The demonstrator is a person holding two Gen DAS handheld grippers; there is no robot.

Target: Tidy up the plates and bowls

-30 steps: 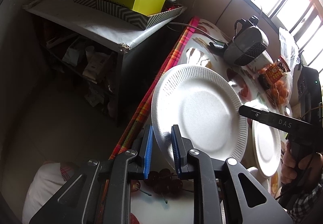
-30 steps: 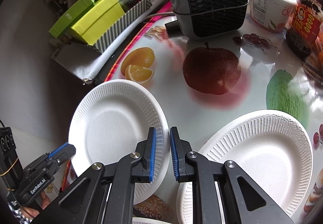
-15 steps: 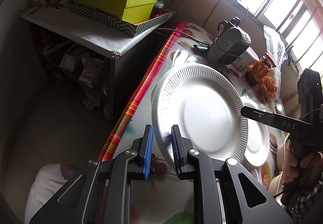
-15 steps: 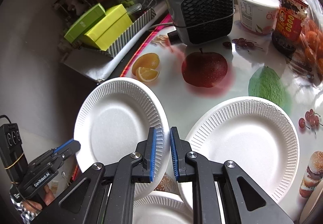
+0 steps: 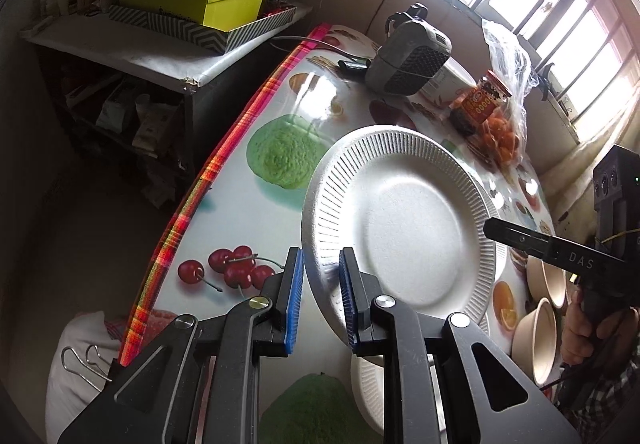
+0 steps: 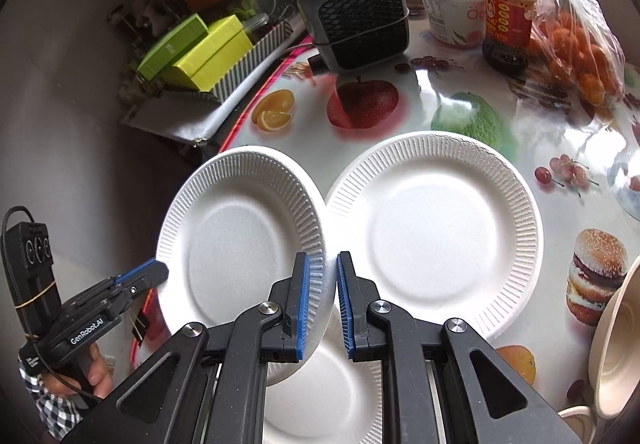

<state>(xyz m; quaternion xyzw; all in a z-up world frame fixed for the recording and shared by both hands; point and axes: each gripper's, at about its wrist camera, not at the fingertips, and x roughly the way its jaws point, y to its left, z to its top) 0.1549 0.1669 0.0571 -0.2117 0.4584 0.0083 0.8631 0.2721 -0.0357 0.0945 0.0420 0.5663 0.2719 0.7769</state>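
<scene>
Both grippers, left gripper (image 5: 320,300) and right gripper (image 6: 322,298), pinch one paper plate's (image 6: 240,244) opposite rims, having lifted it beside the second plate (image 6: 432,228), ready for stacking.

Both wrist views look steeply down past their tools, close over the worktop (image 5: 256,203), sharing the held plate (image 6: 240,244).

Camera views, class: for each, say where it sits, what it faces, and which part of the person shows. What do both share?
Left wrist: on the left tongs, facing down at the held plate; the right hand shows.
Right wrist: on the right tongs, facing the table; the left hand shows.
Shared: that plate, heater.
</scene>
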